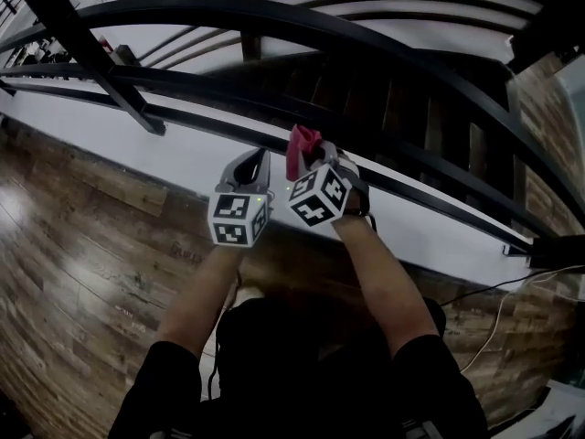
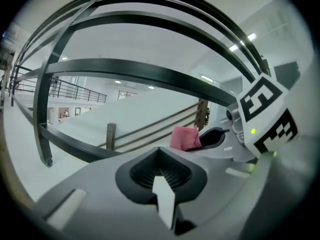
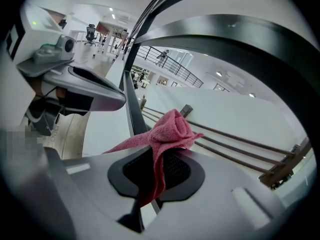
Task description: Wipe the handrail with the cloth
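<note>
In the head view we see the right gripper (image 1: pixel 315 151) holding the pink cloth (image 1: pixel 299 144) at the black handrail (image 1: pixel 201 122), with the left gripper (image 1: pixel 259 156) just beside it. Both carry square-marker cubes (image 1: pixel 239 216). The left gripper view shows us its fingers clenched on nothing, the cloth beyond them. Only the right gripper view shows those fingers grasping the cloth, bunched over the handrail.

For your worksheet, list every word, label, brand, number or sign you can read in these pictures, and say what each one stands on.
No readable text anywhere.
Cube on the left gripper: black-and-white square marker pattern only, no letters.
Cube on the right gripper: the same kind of pattern, no letters.
Dark object in the right gripper view: faint print, too blurred to read.
Cloth: no print visible.
</note>
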